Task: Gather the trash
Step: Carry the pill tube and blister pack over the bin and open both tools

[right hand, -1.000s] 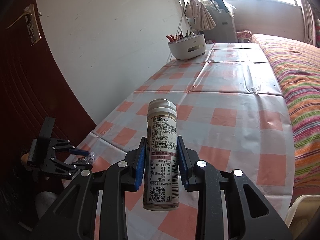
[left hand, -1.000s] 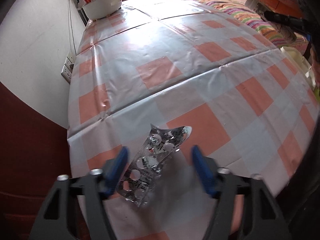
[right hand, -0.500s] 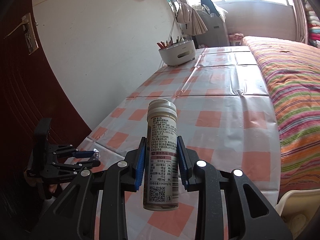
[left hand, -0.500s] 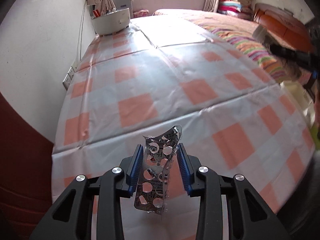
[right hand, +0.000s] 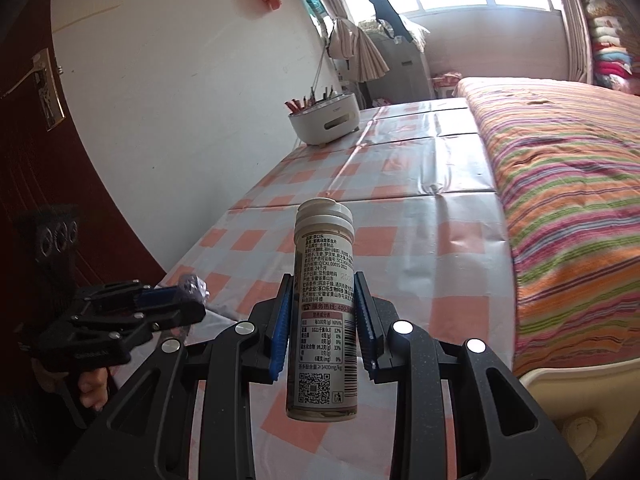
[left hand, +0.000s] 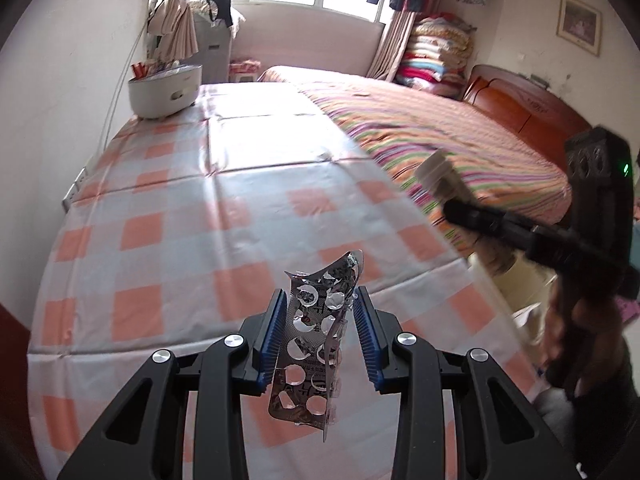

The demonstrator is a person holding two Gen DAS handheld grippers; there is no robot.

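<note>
The left gripper (left hand: 320,328) holds an emptied silver blister pack (left hand: 316,344) clear above the worktop (left hand: 224,216); its jaws have just been closing and now pinch the foil strip between the blue pads, the strip standing nearly upright and bowed, with its torn top curling to the right and its lower end hanging below the pads. The right gripper (right hand: 322,320) has its jaws clamped on a white tablet tube (right hand: 324,312), which stands upright between the pads with its ribbed cap on top and its printed label facing the camera. From the right wrist view the left gripper shows low on the left, beside the near edge of the worktop, with a hand (right hand: 94,386) under it. The worktop wears an orange and white checked cover, and at its far end, near the wall, sits a white round container (left hand: 164,90) with red sticks in it. A bed (right hand: 568,208) with a striped blanket runs along the worktop's right side.
</note>
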